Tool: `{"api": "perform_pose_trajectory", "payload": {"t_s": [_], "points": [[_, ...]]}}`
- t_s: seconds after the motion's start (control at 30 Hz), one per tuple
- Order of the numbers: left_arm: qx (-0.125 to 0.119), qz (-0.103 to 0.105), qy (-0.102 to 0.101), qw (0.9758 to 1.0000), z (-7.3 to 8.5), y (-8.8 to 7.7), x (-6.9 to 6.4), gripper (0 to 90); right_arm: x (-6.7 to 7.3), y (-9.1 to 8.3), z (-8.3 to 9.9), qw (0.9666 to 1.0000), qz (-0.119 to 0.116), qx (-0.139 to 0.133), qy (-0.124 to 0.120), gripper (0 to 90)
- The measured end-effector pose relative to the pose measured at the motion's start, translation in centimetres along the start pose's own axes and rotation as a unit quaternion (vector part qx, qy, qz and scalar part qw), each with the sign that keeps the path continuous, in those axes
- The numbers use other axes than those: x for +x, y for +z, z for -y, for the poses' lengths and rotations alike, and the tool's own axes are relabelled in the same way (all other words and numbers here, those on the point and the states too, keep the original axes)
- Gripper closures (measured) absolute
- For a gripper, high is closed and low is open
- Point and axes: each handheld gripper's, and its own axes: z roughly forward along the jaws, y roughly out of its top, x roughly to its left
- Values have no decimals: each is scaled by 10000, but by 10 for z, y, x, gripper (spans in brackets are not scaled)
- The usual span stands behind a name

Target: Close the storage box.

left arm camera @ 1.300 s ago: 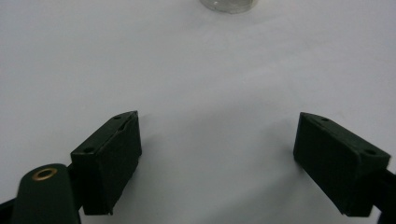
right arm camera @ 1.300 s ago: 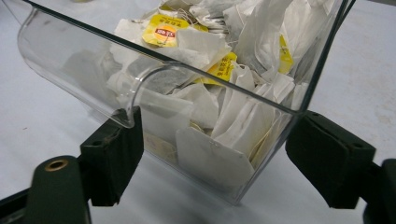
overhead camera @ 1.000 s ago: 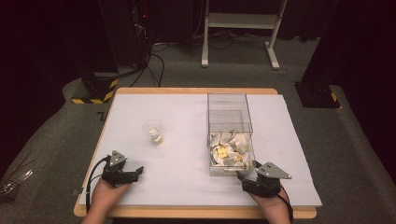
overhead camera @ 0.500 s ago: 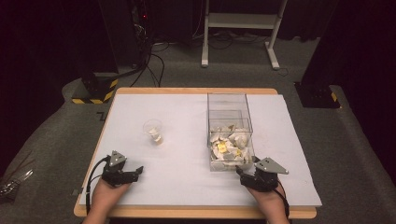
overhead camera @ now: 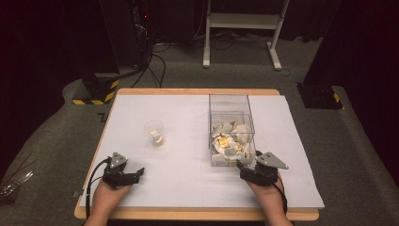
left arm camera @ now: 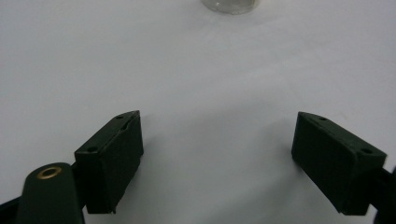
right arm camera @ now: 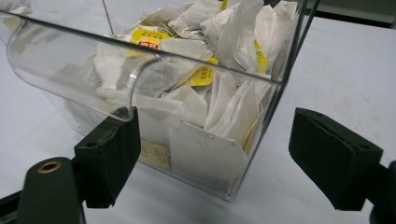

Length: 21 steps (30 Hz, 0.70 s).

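A clear plastic box (overhead camera: 229, 104) stands right of centre on the white table and holds several tea bags (overhead camera: 229, 141). A clear cup (overhead camera: 154, 132) with a tea bag in it stands left of centre. My right gripper (overhead camera: 241, 167) sits at the box's near right corner. In the right gripper view its jaws (right arm camera: 215, 149) stand wide, have just been opening, and straddle that corner below the curled lip (right arm camera: 70, 51), gripping nothing. My left gripper (overhead camera: 137, 173) rests near the front left, open and empty (left arm camera: 217, 149), with the cup's base (left arm camera: 230, 4) far ahead.
The white sheet (overhead camera: 188, 179) covers the wooden table, whose front edge (overhead camera: 188, 214) runs just in front of the person's hands. Behind the table on the dark floor are a metal stand (overhead camera: 240, 28) and cables (overhead camera: 155, 56).
My right gripper has shifted slightly toward the box's near corner and its jaws have spread wider. The left gripper has stayed where it was.
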Motion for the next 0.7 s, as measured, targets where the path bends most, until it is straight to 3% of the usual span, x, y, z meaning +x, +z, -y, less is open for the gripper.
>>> {"api": "perform_pose_trajectory", "payload": {"t_s": [0.43,0.7], "points": [[-5,-14,0,10000,0,0,0,173,-6,19,-9,9998,171,-69,51,125],[-10,-49,18,10000,0,-1,-1,174,-16,27,-14,9995,182,-148,223,116]]}}
